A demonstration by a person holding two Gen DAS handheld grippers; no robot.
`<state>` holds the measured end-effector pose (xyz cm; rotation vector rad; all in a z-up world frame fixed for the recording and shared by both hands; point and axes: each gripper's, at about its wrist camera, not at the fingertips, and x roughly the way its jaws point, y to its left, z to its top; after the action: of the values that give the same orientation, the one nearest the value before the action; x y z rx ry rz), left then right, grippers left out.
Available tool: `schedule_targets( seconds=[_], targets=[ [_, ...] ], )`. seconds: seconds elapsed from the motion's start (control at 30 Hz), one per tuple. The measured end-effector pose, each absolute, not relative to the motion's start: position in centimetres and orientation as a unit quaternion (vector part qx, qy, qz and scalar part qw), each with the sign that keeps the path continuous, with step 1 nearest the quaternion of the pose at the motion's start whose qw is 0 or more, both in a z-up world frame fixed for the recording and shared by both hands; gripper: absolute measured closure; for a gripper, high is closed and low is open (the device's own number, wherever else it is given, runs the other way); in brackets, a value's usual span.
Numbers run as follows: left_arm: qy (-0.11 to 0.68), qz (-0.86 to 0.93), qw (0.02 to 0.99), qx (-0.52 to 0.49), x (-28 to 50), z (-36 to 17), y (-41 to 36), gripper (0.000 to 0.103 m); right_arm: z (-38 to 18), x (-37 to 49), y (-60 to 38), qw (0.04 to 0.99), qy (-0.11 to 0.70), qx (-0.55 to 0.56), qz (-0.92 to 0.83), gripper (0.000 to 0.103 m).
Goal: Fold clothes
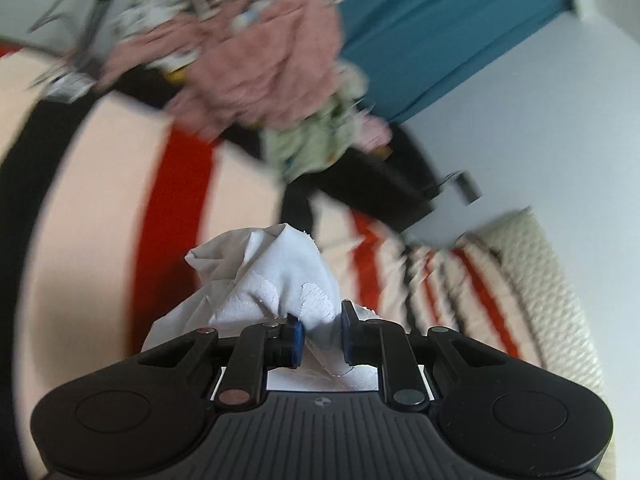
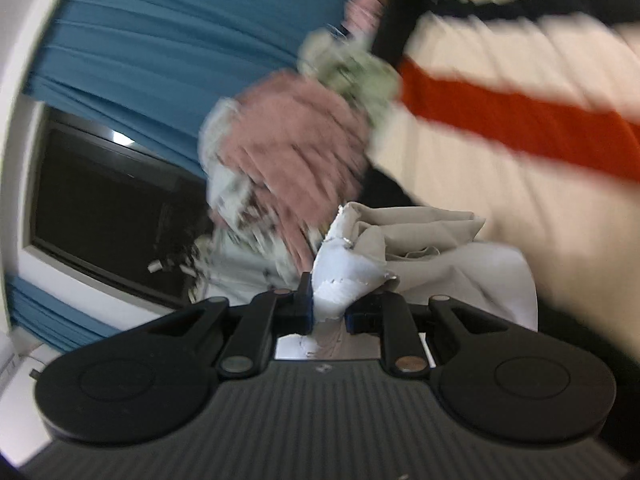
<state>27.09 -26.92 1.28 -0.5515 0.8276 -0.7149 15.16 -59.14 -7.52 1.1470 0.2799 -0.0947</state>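
A white garment [image 1: 276,276] with a frayed, torn-looking edge is bunched between the blue pads of my left gripper [image 1: 322,332], which is shut on it. In the right wrist view another bunch of the same white garment [image 2: 344,276] is pinched in my right gripper [image 2: 329,312], also shut on it, with beige folds trailing off to the right. Both views are blurred by motion. A pile of clothes, pink [image 1: 264,52] and pale floral [image 1: 316,140], lies beyond on the striped bed cover [image 1: 120,168]. That pink heap [image 2: 296,148] fills the middle of the right wrist view.
The bed cover has cream, red and black stripes [image 2: 520,120]. Teal curtains [image 1: 440,28] hang behind the bed against a white wall [image 1: 540,112]. A dark window [image 2: 104,200] shows at the left of the right wrist view. A cream knitted blanket [image 1: 540,280] lies at the right.
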Motion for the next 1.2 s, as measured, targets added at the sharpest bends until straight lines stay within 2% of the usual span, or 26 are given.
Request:
schedule_targets(
  seconds=[0.13,0.23,0.4,0.5,0.57,0.7,0.8,0.9,0.97,1.07,1.13,1.17,1.2],
  targets=[
    [0.306,-0.375,0.841,-0.24,29.9,1.3,-31.4,0.084,-5.2,17.7,-61.3,0.88,0.081,0.466,-0.047,0.085],
    [0.284,-0.38,0.858,-0.198,30.7,-1.6,-34.2,0.084,-8.8,18.7,-61.3,0.89,0.112,0.435,-0.079,0.085],
    [0.372,-0.352,0.852,-0.108,29.4,-10.4,-34.9,0.084,-17.7,18.9,-60.4,0.862,0.222,0.439,-0.12,0.085],
    [0.395,-0.344,0.85,-0.053,27.8,-12.8,-34.4,0.081,-21.6,17.8,-58.9,0.829,0.287,0.462,-0.127,0.08],
    [0.398,-0.341,0.851,-0.029,26.9,-12.2,-34.0,0.078,-21.8,16.6,-58.3,0.814,0.299,0.478,-0.139,0.078],
    [0.39,-0.344,0.854,0.003,25.0,-9.1,-32.6,0.077,-18.6,14.3,-56.9,0.814,0.312,0.462,-0.161,0.078],
    [0.361,-0.35,0.864,0.008,21.2,-4.2,-29.9,0.065,-14.5,11.7,-54.9,0.845,0.29,0.424,-0.151,0.078],
    [0.327,-0.355,0.876,0.019,16.6,0.9,-27.6,0.062,-9.8,8.8,-52.9,0.868,0.274,0.39,-0.143,0.078],
    [0.304,-0.363,0.881,0.019,13.7,4.1,-26.2,0.053,-6.5,6.7,-51.5,0.885,0.255,0.365,-0.136,0.078],
    [0.28,-0.362,0.889,0.01,9.2,8.2,-23.8,0.034,-2.2,3.6,-49.0,0.907,0.229,0.328,-0.133,0.078],
    [0.259,-0.365,0.894,0.001,6.1,10.7,-22.1,0.014,0.3,1.5,-47.4,0.918,0.213,0.309,-0.13,0.077],
    [0.248,-0.367,0.897,-0.004,4.5,11.9,-21.3,0.011,1.3,0.6,-46.6,0.923,0.209,0.298,-0.127,0.073],
    [0.239,-0.367,0.899,-0.003,3.0,12.9,-20.5,0.007,2.2,-0.4,-45.7,0.928,0.205,0.286,-0.124,0.061]
  ],
)
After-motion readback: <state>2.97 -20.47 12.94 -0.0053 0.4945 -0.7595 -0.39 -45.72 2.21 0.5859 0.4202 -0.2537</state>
